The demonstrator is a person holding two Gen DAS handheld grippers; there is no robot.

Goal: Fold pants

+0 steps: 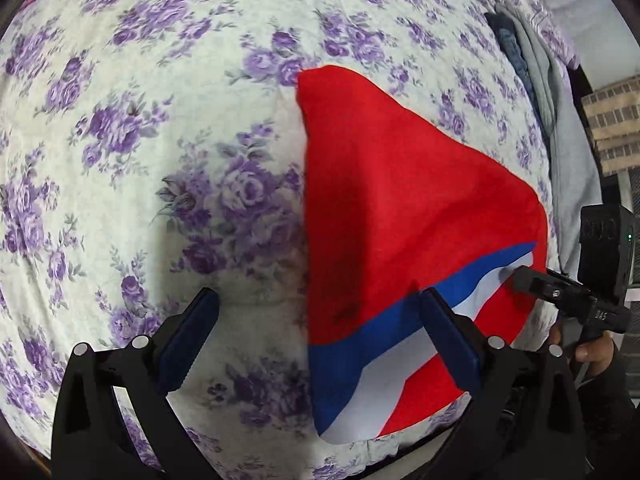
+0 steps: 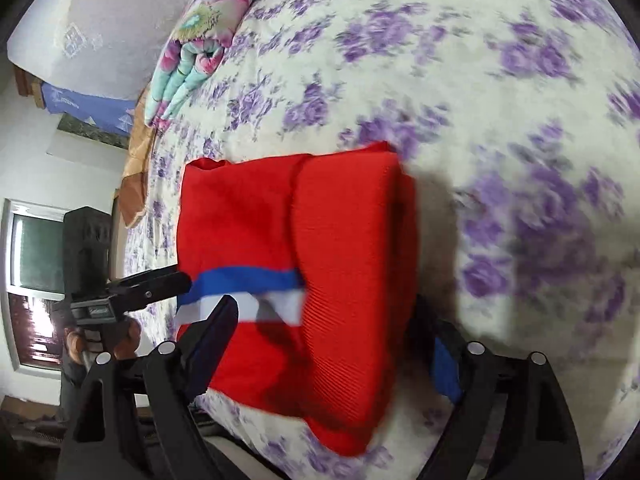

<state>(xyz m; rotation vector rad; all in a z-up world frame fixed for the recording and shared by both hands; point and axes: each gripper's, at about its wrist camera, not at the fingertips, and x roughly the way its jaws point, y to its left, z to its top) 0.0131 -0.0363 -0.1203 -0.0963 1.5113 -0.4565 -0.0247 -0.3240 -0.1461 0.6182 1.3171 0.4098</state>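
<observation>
A: Where are the pants (image 1: 400, 208) now?

B: Folded into a red bundle with a blue and white stripe, lying on the floral bedsheet (image 1: 160, 120) near the bed's front edge. From your left wrist camera the bundle narrows to a corner pointing away from you.

A: And your tongs?

B: Your left gripper (image 1: 320, 336) stands apart: one finger hangs over bare sheet, the other over the striped end, nothing pinched. Your right gripper (image 2: 328, 344) is spread wide too, its fingers straddling the near end of the bundle (image 2: 320, 260). I see no pad pressing the cloth, though that view is blurred.

A: Room to move?

B: Plenty of open sheet stretches beyond and to the left of the bundle in the left view. Grey and dark clothes (image 1: 536, 80) lie along the far right edge of the bed, well apart. A rolled flowered quilt (image 2: 200, 40) sits at the far end, well clear of the pants.
</observation>
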